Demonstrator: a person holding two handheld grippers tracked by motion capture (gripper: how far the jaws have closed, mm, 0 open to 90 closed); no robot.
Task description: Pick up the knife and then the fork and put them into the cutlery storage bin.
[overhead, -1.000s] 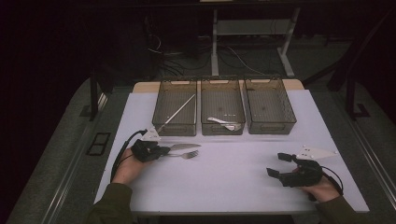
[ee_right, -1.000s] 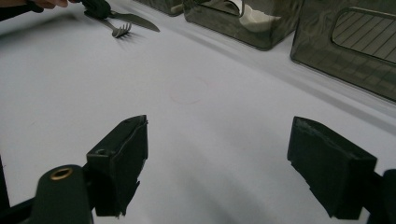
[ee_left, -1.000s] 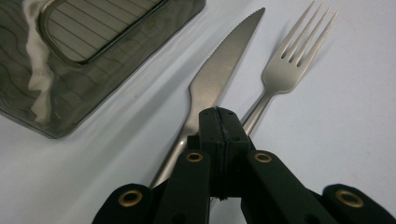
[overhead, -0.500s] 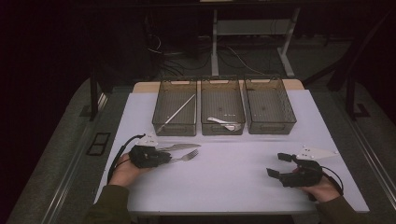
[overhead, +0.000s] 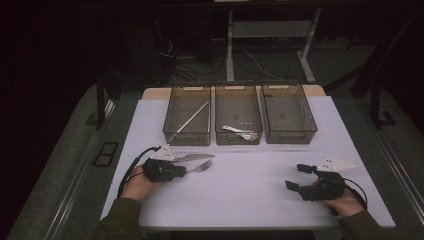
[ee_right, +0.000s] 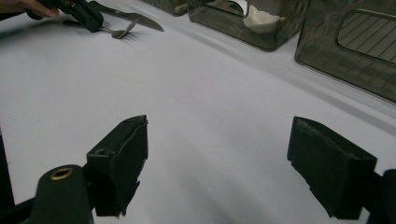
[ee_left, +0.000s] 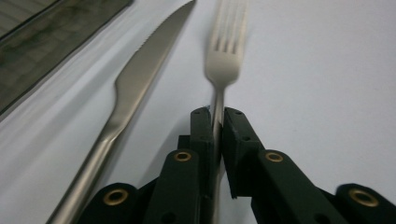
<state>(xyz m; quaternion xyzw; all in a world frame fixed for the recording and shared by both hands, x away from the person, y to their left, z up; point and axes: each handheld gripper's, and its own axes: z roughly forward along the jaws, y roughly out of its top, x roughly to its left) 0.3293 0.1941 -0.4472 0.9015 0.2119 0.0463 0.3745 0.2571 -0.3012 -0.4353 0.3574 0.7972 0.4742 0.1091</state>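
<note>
At lower left of the high view, the left gripper [overhead: 186, 171] has just been closing its jaws on the fork [ee_left: 223, 56] handle. Lifting level should clear the knife [ee_left: 135, 79] beside it; the right gripper [overhead: 296, 177] waits, jaws wide and empty.

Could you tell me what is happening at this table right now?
A person is working with a hand-held tool in each hand. The left tool has just been closing its jaws and is shut on the handle of a fork on the white table, beside a knife. The right tool is open, with nothing between its jaws. Three bins stand in a row at the far side: the left bin holds a long utensil, the middle bin a white one.
</note>
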